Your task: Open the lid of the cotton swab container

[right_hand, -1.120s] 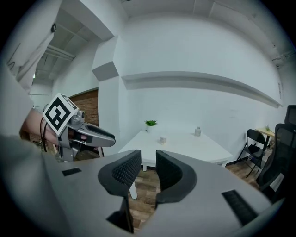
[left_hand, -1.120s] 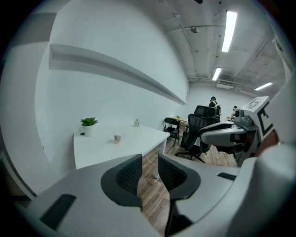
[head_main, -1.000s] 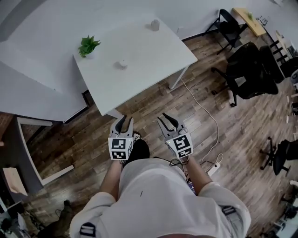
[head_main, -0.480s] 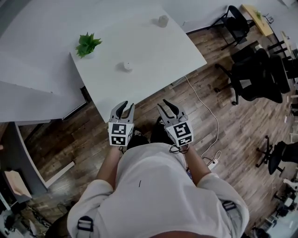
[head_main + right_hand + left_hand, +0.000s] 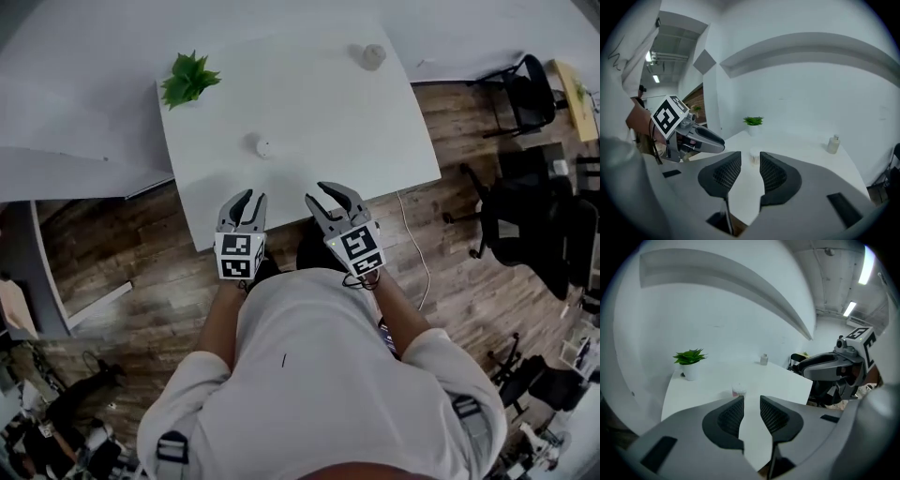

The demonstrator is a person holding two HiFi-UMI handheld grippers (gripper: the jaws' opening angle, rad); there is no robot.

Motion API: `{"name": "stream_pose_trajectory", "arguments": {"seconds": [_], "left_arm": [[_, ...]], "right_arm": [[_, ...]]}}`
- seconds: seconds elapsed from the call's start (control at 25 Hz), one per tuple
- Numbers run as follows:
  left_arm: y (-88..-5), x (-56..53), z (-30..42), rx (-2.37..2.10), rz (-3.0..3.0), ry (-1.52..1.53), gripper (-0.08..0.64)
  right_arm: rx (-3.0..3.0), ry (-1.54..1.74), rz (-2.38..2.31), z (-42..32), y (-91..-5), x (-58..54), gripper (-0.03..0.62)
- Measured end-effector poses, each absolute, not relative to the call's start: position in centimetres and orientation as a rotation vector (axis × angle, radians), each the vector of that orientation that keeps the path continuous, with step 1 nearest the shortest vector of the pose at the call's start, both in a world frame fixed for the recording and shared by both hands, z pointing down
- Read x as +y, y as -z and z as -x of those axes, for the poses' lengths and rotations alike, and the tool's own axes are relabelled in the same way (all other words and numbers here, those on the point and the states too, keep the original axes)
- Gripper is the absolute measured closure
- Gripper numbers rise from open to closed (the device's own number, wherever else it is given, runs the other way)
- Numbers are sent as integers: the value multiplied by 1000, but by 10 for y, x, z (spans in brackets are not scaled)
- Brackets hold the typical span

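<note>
The cotton swab container (image 5: 262, 145) is a small white round tub with its lid on, standing near the middle of the white table (image 5: 375, 131). Both grippers hover over the table's near edge, short of the container. My left gripper (image 5: 246, 199) is open with nothing between its jaws; in the left gripper view the container (image 5: 739, 391) shows just beyond its fingertips (image 5: 752, 401). My right gripper (image 5: 328, 194) is open and empty, and its jaws have just been opening. The container (image 5: 754, 155) sits ahead of its jaw gap (image 5: 750, 161).
A potted green plant (image 5: 190, 80) stands at the table's far left corner and a small pump bottle (image 5: 373, 55) at the far right. Black office chairs (image 5: 534, 216) stand on the wooden floor to the right. A white wall runs behind the table.
The person has walked up to the table. Both grippers have gone from above the wooden floor to above the table's near edge, closer to the container. The right jaws stand a little wider.
</note>
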State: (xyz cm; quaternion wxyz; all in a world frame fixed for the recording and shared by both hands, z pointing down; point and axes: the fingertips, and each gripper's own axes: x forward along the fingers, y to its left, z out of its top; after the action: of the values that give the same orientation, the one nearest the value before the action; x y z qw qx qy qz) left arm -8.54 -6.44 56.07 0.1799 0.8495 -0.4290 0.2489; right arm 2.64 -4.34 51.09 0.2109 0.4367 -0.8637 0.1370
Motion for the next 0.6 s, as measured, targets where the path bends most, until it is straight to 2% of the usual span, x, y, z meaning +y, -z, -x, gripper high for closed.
{"name": "stream_pose_trajectory", "arguments": {"seconds": [0.28,0.6], "left_arm": [[-592,-82,68,-1402,-2189,-741,436],[-621,-102,64,-1471,-2144,-772,425]], "right_arm": [[-2496,-352,-882,-43,-530,-97,468],[-2494,-402,-735,-37,-559,-112,468]]}}
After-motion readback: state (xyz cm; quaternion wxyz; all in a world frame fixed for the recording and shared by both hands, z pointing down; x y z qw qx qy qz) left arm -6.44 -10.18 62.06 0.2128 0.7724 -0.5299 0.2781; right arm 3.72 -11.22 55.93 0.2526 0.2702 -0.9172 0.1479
